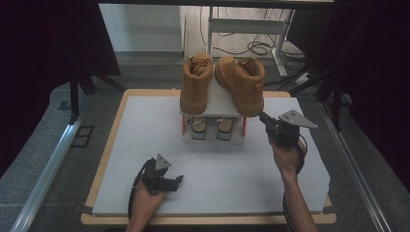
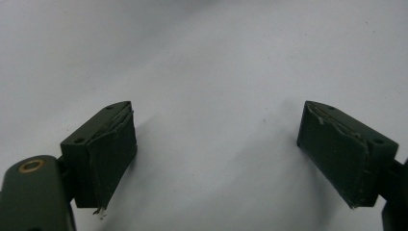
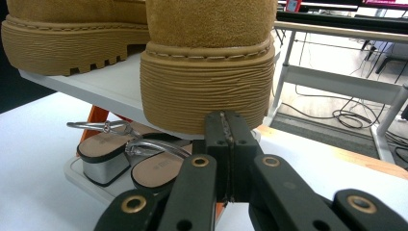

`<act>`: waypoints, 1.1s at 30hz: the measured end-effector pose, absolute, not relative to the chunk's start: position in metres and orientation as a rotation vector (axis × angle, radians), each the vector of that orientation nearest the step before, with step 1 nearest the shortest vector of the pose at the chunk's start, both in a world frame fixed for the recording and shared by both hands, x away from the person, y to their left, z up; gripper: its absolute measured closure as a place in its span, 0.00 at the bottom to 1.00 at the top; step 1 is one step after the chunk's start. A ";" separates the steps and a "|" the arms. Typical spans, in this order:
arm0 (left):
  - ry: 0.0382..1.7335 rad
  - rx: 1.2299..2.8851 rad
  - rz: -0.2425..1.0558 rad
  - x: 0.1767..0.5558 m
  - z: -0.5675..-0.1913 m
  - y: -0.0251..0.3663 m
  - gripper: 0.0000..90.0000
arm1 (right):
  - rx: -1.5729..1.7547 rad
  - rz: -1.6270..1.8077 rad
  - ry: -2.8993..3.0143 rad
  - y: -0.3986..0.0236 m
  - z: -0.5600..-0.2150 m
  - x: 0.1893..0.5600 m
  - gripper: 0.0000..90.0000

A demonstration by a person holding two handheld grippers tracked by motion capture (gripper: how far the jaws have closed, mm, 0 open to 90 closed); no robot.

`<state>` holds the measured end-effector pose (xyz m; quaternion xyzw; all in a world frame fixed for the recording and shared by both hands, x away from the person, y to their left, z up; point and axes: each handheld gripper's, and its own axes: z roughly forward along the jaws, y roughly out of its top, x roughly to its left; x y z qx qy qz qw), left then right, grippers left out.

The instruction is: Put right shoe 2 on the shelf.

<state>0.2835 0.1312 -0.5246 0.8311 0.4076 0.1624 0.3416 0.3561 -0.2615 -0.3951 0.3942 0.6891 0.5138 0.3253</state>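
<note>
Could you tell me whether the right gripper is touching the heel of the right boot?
Cannot tell. In the right gripper view the shut right gripper overlaps the right boot heel; contact or a gap is unclear.

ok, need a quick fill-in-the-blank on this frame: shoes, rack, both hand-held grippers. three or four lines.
1. The tan boots stand on the rack's ____ shelf.
2. The sandals sit on the ____ shelf of the rack.
3. The right hand-held gripper has its jaws ____, just in front of a boot heel.
4. The left hand-held gripper has its jaws ____ over the white table.

Missing words: top; bottom; shut; open
</note>
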 end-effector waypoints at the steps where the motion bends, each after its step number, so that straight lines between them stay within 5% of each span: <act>1: 1.060 2.161 0.423 0.283 -0.525 0.131 0.15 | 1.032 1.348 1.806 -0.261 -0.395 0.356 1.00; 33: 1.061 2.158 0.423 0.283 -0.525 0.131 0.15 | 1.018 1.351 1.839 -0.255 -0.390 0.363 1.00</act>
